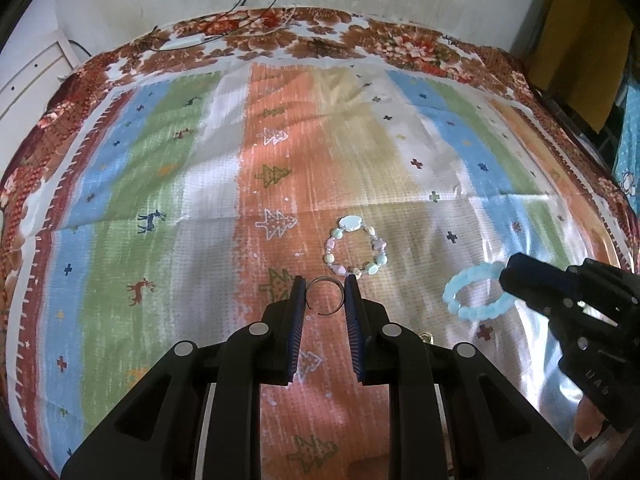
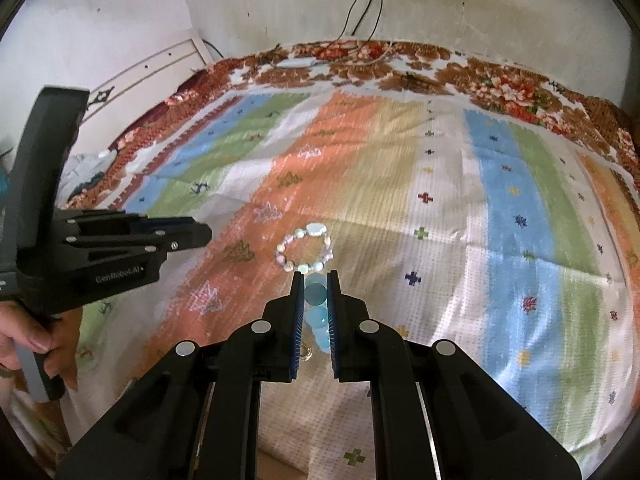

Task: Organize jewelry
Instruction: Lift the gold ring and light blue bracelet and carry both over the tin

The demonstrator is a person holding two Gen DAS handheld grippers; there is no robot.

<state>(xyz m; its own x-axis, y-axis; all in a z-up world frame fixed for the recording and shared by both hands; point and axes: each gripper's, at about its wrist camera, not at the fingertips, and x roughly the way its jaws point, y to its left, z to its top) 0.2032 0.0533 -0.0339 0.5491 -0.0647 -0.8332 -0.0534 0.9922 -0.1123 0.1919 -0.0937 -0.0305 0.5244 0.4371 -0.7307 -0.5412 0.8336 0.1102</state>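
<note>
Over cloth: both grippers
Left gripper: clamps wire ring
Right gripper: clamps blue bracelet
Bead bracelet: lying loose

We're seeing a thin glossy metal ring, translucent, smooth blue bead bracelet, pastel glossy bead bracelet, matt black plastic tongs, and woven, slightly shiny cloth.
</note>
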